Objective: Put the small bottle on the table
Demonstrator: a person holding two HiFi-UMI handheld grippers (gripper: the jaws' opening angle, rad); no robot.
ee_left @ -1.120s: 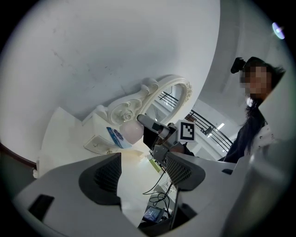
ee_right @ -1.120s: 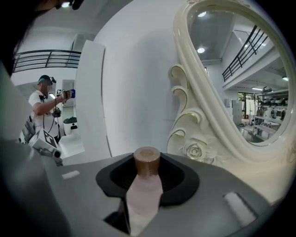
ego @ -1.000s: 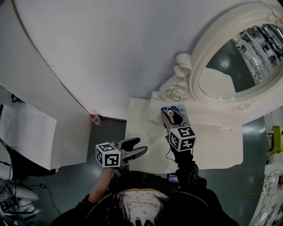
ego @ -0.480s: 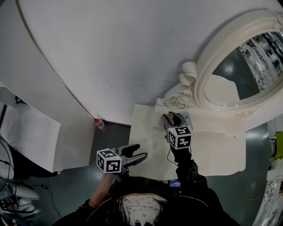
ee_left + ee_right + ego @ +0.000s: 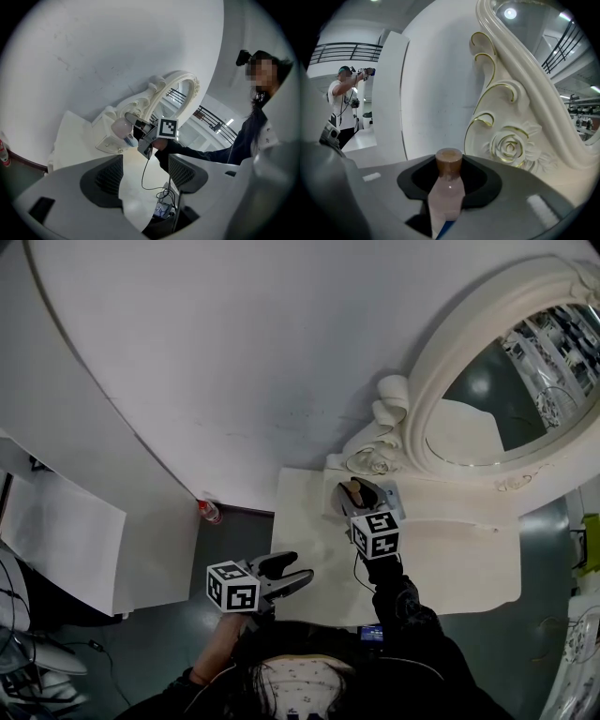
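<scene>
The small bottle is pale pink with a brown cap and stands upright between the jaws of my right gripper, which is shut on it. In the head view the right gripper holds the bottle above the back of the white table, close to the foot of the mirror. From the left gripper view the bottle hangs just over a small pale box. My left gripper is open and empty, off the table's near left corner; its pads stand well apart.
A large ornate white mirror frame with a carved rose leans at the table's back. A red-capped bottle stands on the floor by the white wall. A cable trails across the tabletop. A person stands far off.
The head camera has swayed a little. Both grippers keep their places relative to the table, and the bottle stays gripped in the right one.
</scene>
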